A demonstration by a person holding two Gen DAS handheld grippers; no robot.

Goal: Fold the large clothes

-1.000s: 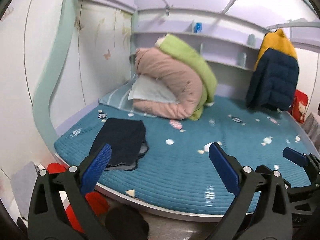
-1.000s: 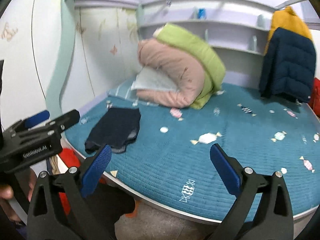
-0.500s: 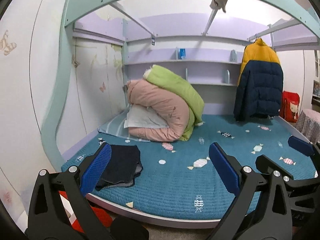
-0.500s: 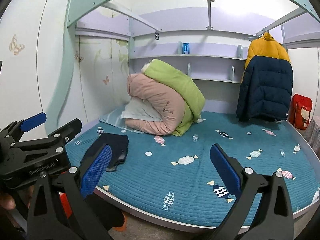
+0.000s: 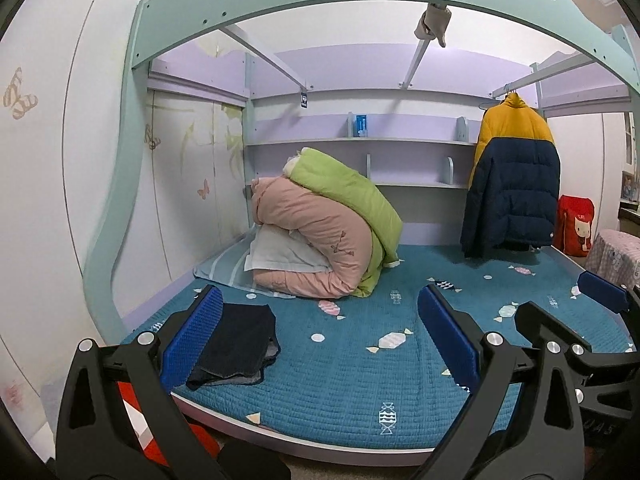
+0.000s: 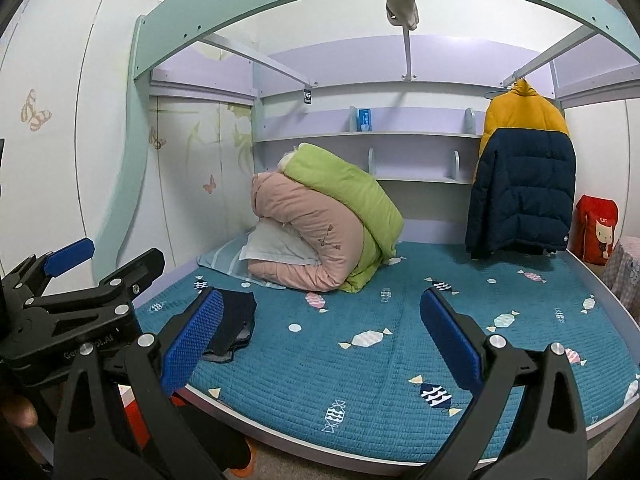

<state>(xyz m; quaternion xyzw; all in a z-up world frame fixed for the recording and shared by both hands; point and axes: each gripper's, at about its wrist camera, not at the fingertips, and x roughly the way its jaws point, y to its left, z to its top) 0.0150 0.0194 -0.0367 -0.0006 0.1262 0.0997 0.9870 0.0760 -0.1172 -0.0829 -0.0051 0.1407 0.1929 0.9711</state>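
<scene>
Both the left gripper and the right gripper hung short of the bed with their fingers spread wide and holding nothing. A dark garment lay folded at about eight o'clock on the bed, near its front edge, so that piece looked done. I judged the next move was fetching another large garment, perhaps the jacket hanging at two o'clock.
</scene>
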